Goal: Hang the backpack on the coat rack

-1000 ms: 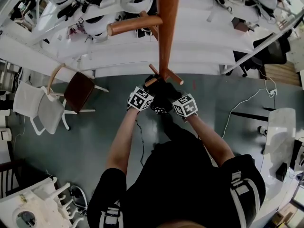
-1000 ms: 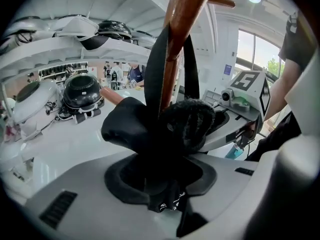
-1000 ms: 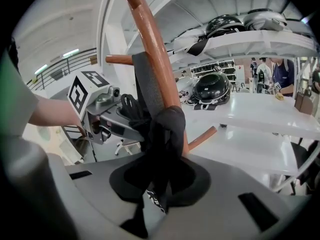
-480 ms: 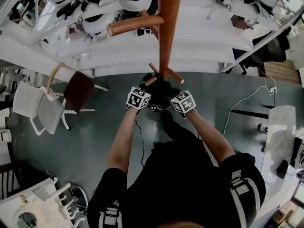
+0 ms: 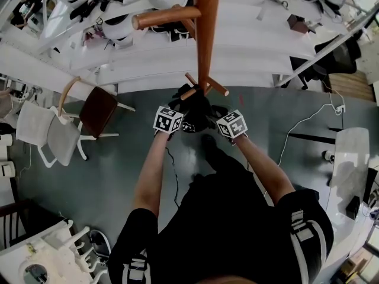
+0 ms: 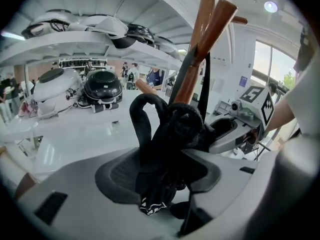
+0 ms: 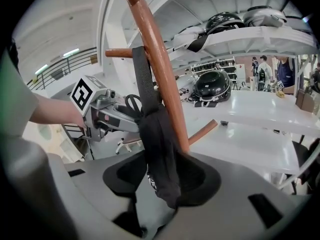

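Left gripper (image 6: 159, 176), right gripper (image 7: 162, 176) opened round limp backpack (image 6: 172, 134) (smooth wooden rack (image 5: 207, 34)).

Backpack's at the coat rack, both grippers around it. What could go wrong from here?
The left gripper and right gripper jaws have just been opening with backpack fabric between them; pulling back could snag it. Its strap runs up the coat rack pole; if badly seated on a peg, it may drop.

Blk backpack (image 5: 195, 108), red-brown coat rack (image 5: 205, 28), grey floor (image 5: 118, 176).
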### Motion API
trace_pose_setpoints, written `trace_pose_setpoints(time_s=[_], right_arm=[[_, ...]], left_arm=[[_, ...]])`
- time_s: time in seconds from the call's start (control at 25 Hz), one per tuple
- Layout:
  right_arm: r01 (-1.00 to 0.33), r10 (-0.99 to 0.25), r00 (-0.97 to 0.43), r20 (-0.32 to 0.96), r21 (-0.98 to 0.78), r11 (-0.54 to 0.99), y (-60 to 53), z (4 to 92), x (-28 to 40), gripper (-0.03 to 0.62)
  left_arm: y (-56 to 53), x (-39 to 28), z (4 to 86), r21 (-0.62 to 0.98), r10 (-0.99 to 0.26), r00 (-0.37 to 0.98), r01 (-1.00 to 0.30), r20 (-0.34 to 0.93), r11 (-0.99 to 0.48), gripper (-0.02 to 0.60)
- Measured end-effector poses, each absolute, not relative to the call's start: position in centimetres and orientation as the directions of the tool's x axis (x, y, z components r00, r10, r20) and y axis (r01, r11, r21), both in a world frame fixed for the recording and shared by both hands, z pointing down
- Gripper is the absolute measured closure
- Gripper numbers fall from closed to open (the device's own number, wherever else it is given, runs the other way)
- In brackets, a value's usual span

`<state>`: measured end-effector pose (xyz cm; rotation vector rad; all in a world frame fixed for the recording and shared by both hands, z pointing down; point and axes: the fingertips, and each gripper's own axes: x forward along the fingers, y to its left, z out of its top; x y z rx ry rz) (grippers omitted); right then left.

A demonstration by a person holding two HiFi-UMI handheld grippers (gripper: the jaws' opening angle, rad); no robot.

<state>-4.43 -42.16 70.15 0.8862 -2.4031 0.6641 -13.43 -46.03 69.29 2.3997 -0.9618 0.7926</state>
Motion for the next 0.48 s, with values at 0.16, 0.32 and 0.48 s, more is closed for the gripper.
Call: trace_pose_setpoints(time_s=[0.16, 0.32, 0.48], right_arm=[[-0.688, -0.464, -0.661, 0.589, -0.229, 0.689, -41.3, 69.6, -4.2, 0.407], [-0.699, -0.488, -0.652, 0.58, -0.21, 0.684, -40.7, 69.1, -3.6, 0.411], [-0.698, -0.498, -0.648, 0.576, -0.186, 0.692, -39.3, 68.6, -3.1, 0.488]], left_arm=[[-45.3, -14.1, 68.9, 0.155, -0.502, 0.58, -0.739, 0.642, -0.656, 0.354], [-44.4, -14.2, 66.5, 0.212, -0.532, 0.628, -0.736, 0.568, -0.643, 0.384], [-42.9, -14.1, 64.5, 0.194, -0.559, 0.637, -0.733, 0.53, -0.652, 0.396]])
